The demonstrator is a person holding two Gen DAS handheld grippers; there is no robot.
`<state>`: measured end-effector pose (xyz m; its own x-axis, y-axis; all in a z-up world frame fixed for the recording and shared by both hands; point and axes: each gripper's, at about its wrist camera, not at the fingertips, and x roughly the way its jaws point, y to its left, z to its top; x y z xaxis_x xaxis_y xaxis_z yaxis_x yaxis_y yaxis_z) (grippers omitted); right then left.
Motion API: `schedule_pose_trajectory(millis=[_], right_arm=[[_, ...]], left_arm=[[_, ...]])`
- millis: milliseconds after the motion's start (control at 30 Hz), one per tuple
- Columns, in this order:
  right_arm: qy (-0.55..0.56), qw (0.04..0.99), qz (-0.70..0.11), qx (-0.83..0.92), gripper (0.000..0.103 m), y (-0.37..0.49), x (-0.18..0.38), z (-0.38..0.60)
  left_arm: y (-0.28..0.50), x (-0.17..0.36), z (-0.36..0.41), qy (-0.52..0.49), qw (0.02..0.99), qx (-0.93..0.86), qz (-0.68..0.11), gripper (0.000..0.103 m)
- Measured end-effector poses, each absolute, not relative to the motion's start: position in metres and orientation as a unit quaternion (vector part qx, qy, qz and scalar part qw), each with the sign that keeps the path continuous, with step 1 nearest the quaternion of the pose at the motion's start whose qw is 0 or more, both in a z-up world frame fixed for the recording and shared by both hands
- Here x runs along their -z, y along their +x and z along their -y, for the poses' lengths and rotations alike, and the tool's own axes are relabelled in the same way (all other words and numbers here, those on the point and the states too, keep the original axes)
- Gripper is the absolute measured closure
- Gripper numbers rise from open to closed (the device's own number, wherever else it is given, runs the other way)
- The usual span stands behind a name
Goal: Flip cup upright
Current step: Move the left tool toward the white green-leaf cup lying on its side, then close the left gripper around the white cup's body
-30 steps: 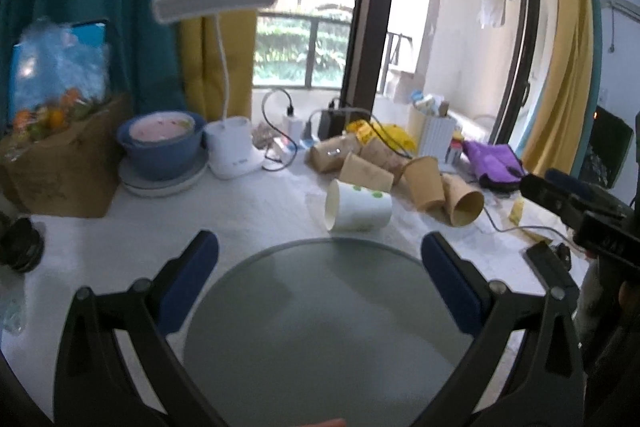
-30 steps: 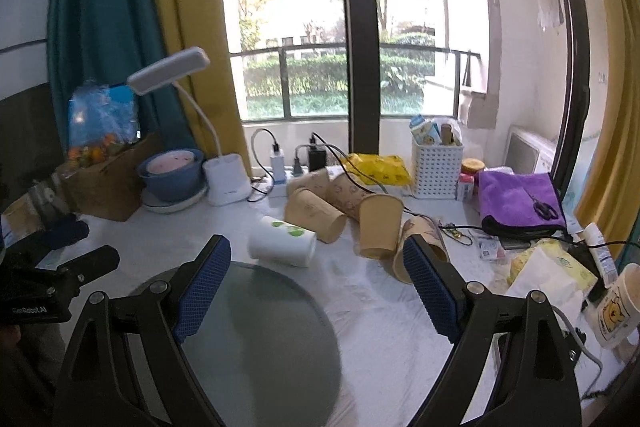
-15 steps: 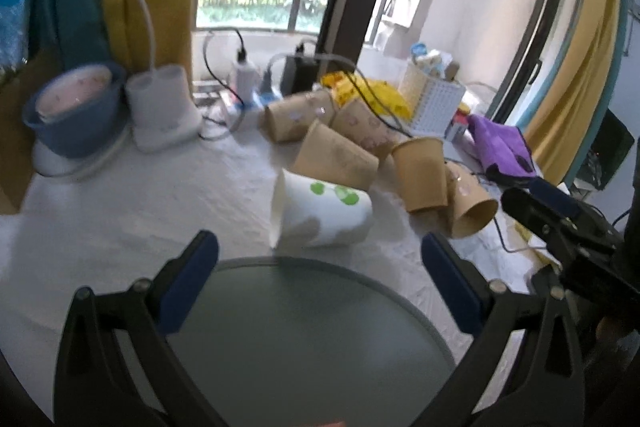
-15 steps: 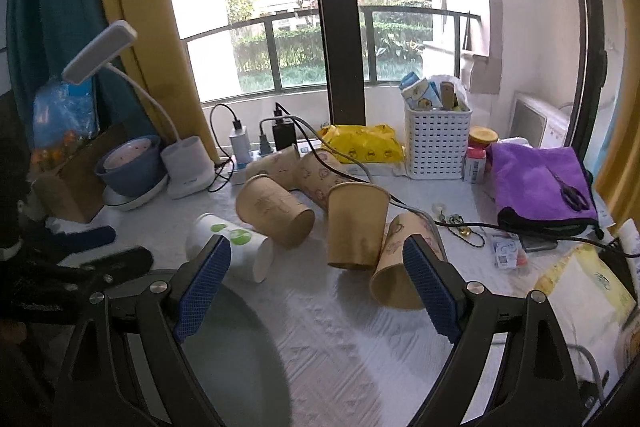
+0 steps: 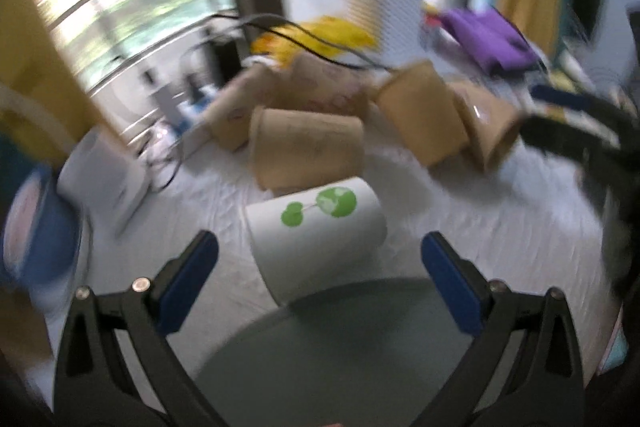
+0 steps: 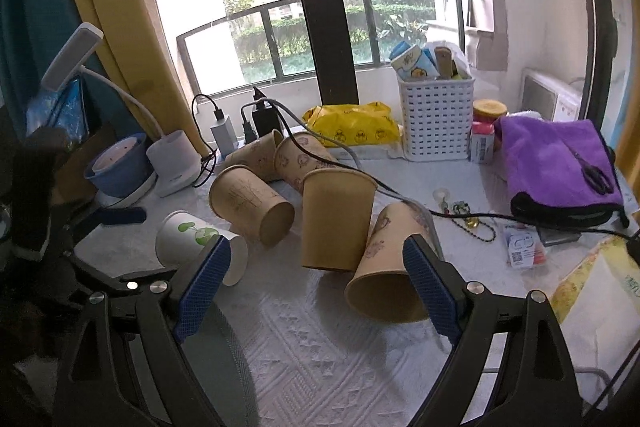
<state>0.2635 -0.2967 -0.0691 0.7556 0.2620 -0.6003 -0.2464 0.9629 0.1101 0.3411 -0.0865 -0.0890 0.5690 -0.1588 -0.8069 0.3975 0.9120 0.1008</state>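
A white paper cup with green dots (image 5: 316, 231) lies on its side at the edge of a round grey mat (image 5: 360, 351). It also shows in the right wrist view (image 6: 192, 241), left of centre. My left gripper (image 5: 318, 281) is open and empty, its blue pads either side of the cup and just short of it. My right gripper (image 6: 316, 291) is open and empty, above the white cloth, with a brown cup lying on its side (image 6: 384, 267) near its right pad. The left gripper also shows in the right wrist view (image 6: 120, 217), beside the white cup.
Several brown paper cups (image 6: 256, 203) lie tipped in a heap behind the white cup; one (image 6: 336, 223) stands upside down. A lamp base (image 6: 172, 163), blue bowl (image 6: 116, 167), chargers with cables, white basket (image 6: 436, 119) and purple cloth (image 6: 560, 163) line the back and right.
My left gripper has moved forward and down to the white cup, which now lies between its pads. My right gripper has moved forward to the brown cups.
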Motion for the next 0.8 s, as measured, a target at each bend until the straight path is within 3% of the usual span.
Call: schedule_pose_trajectory(millis=[200,500,700,800], right_arm=[[0.017,0.936,-0.328,-0.124,0.013,0.263,0.072,0.300],[0.012,0.934,-0.337,-0.117,0.013,0.266,0.075,0.295],[0.010,0.934,-0.342,-0.107,0.013,0.271,0.078,0.295],[0.009,0.933,-0.344,-0.104,0.013,0.272,0.079,0.295]], left_arm=[[0.358,0.097,0.086,0.248,0.829,0.237,-0.441,0.001],[0.385,0.105,0.090,0.310,0.757,0.354,-0.454,0.002],[0.393,0.110,0.091,0.324,0.721,0.395,-0.469,0.022],[0.393,0.117,0.095,0.339,0.699,0.411,-0.478,0.027]])
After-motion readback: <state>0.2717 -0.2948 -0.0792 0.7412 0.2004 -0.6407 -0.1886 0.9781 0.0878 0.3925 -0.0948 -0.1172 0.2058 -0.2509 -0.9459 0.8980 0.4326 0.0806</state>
